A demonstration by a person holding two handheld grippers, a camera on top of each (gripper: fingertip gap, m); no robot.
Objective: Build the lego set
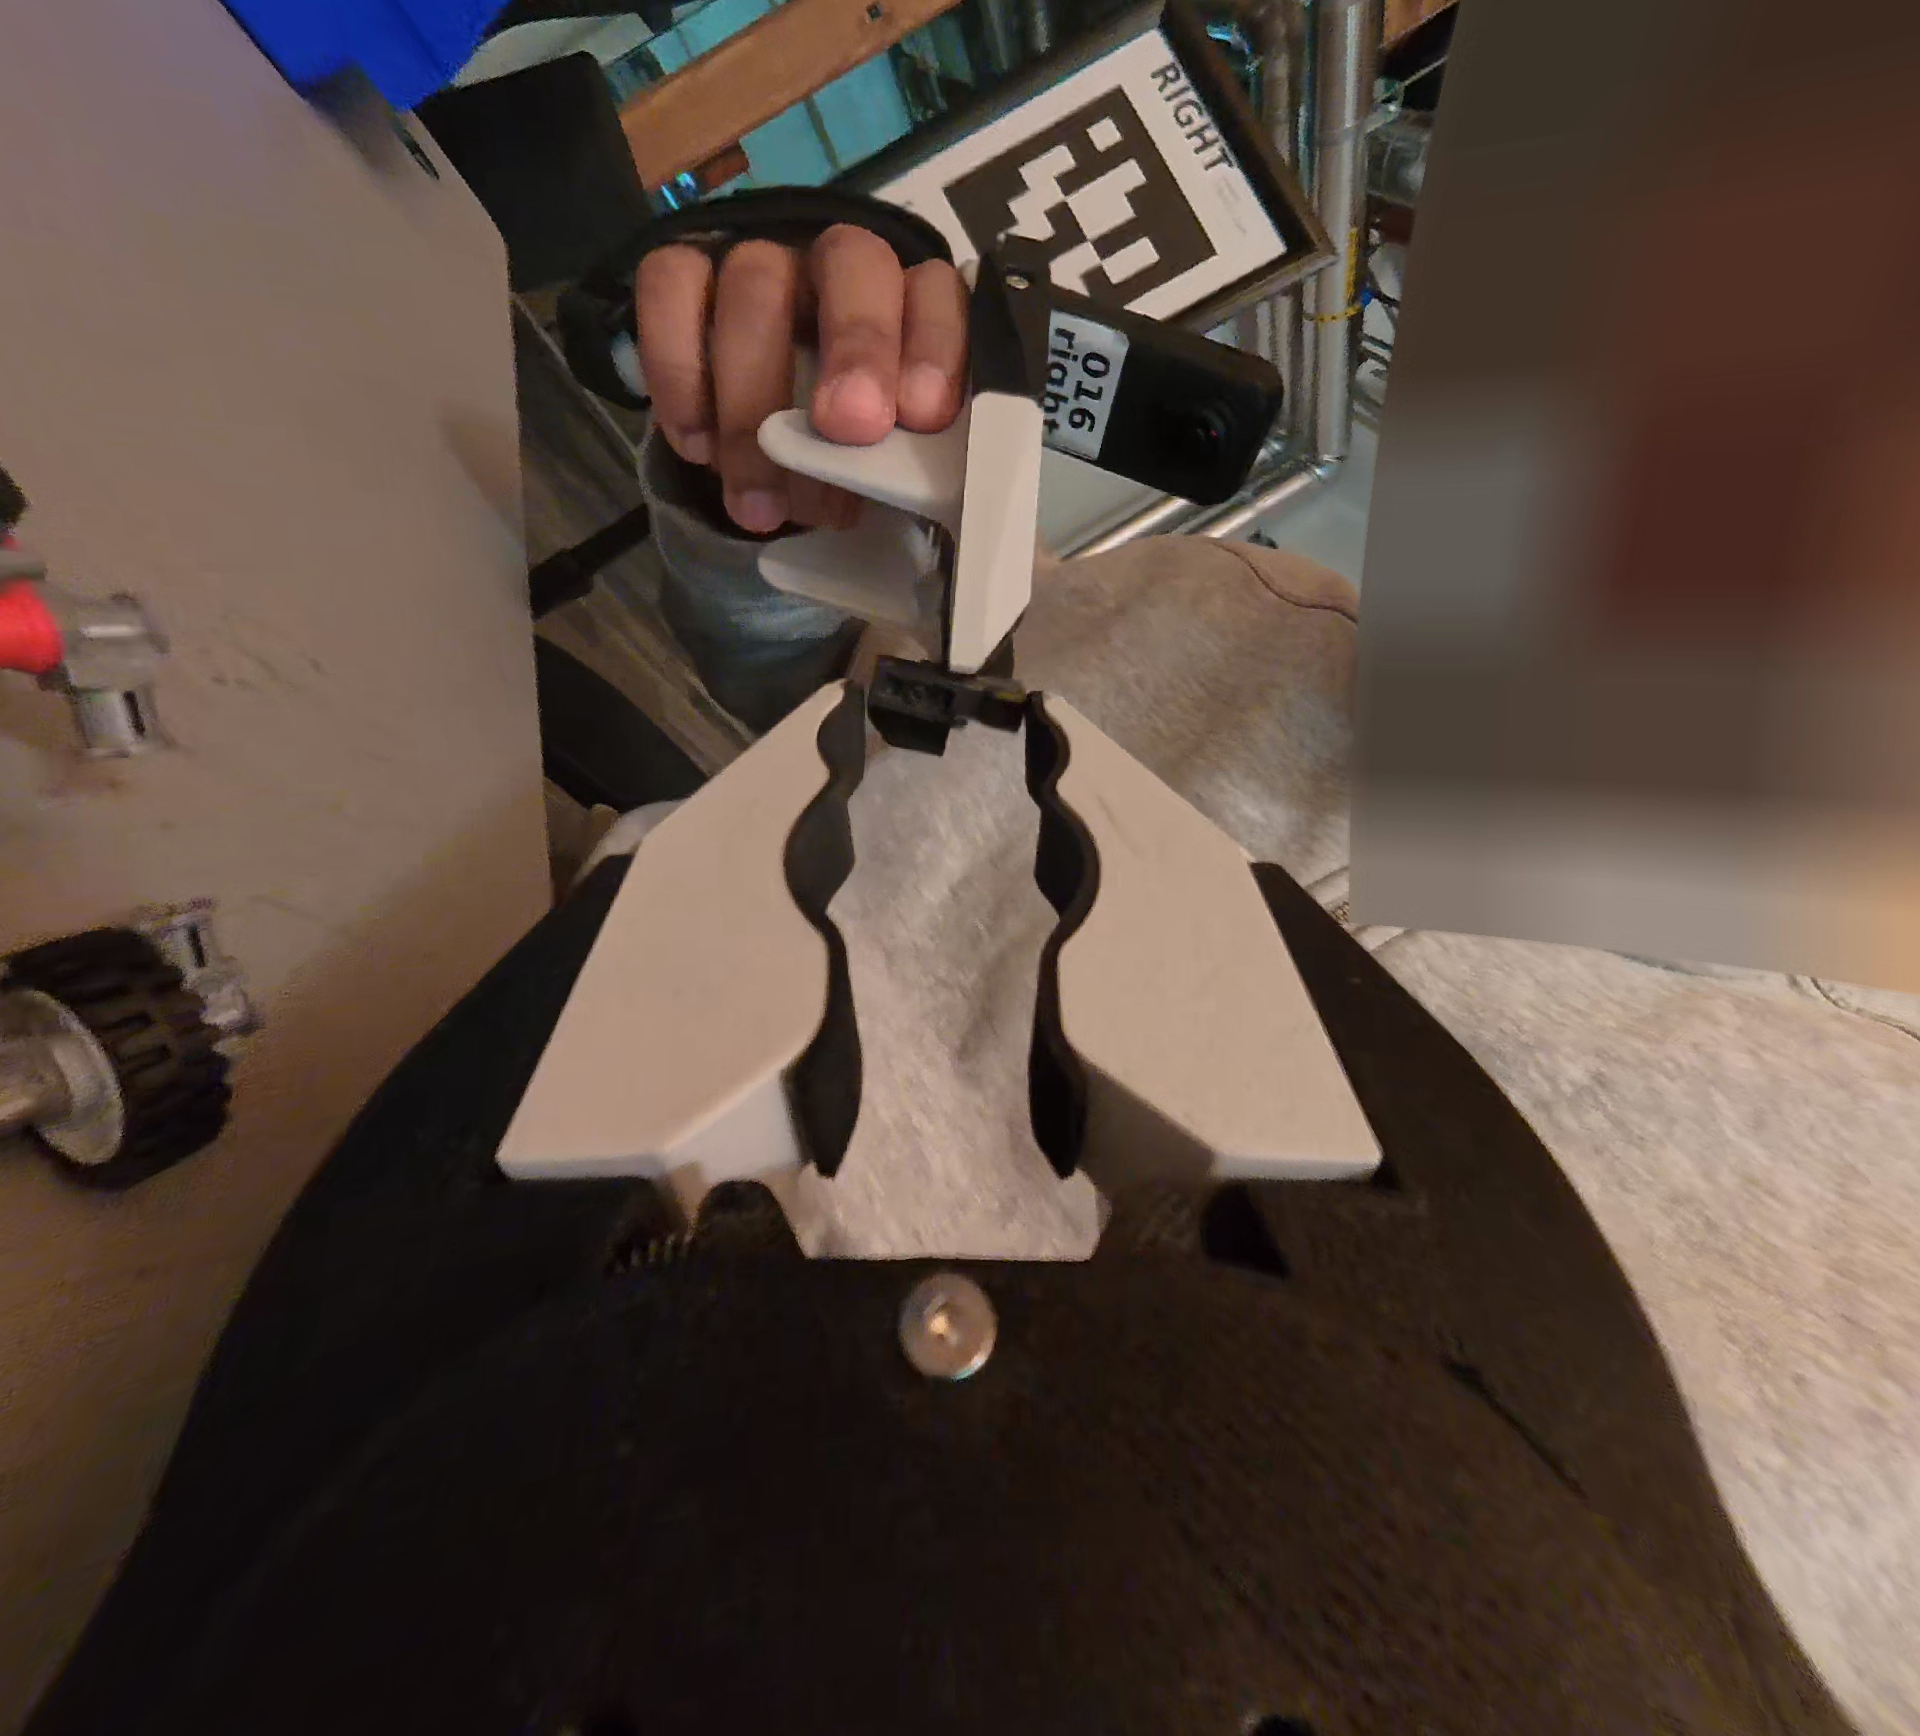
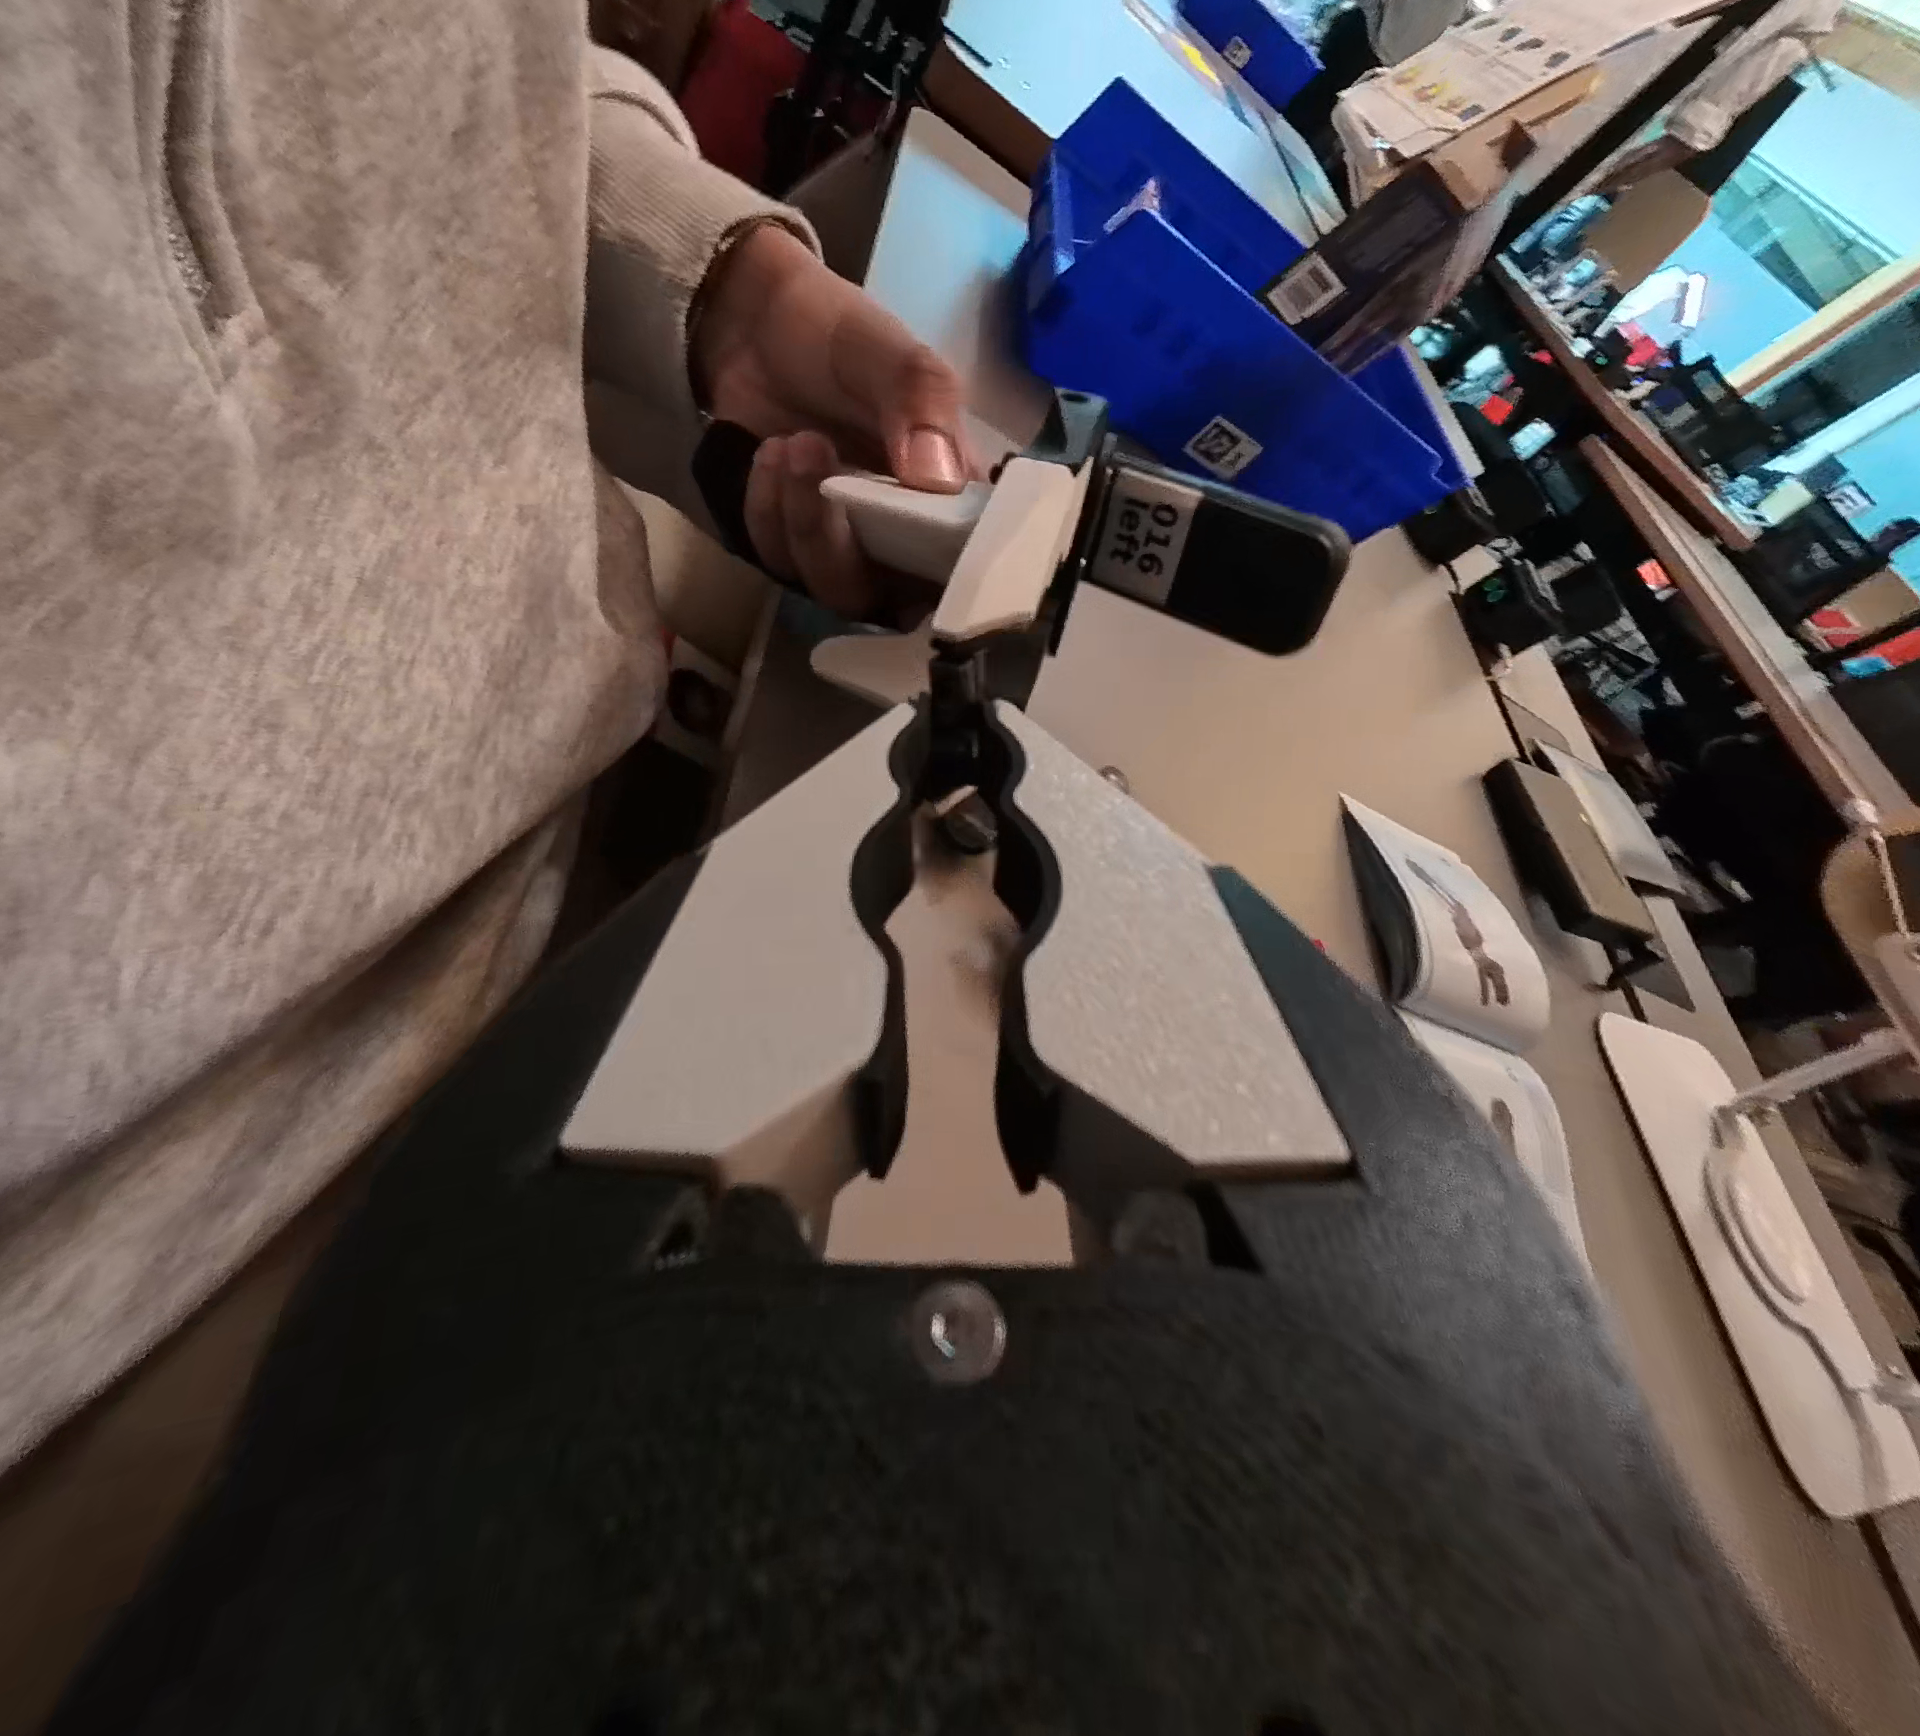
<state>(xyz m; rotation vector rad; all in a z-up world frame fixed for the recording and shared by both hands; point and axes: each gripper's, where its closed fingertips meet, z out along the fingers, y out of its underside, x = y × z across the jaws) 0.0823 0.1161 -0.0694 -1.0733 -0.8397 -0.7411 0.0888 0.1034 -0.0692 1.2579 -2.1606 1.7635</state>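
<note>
Up off the table, between both tools: we've got the small black lego piece (image 1: pixel 930 701) pinched from two sides.

Left gripper (image 1: pixel 940 699) and right gripper (image 2: pixel 951 741) are both clamped on it at the tips, held mid-air so we can line it up. Loose wheel parts (image 1: pixel 125 1052) sit well apart on the table (image 1: pixel 312 543), with the blue bin (image 2: pixel 1226 356) nearby.

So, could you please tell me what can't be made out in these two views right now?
- Small black lego piece: left wrist view, pinched between both grippers' tips; its shape is mostly hidden by the fingers. In the right wrist view it is dark and blurred.
- Wheeled lego assembly: left wrist view, cut off by the left edge and motion-blurred.
- Instruction booklet: right wrist view, pages too small and blurred.
- Person's head: covered by a blur patch.
</note>
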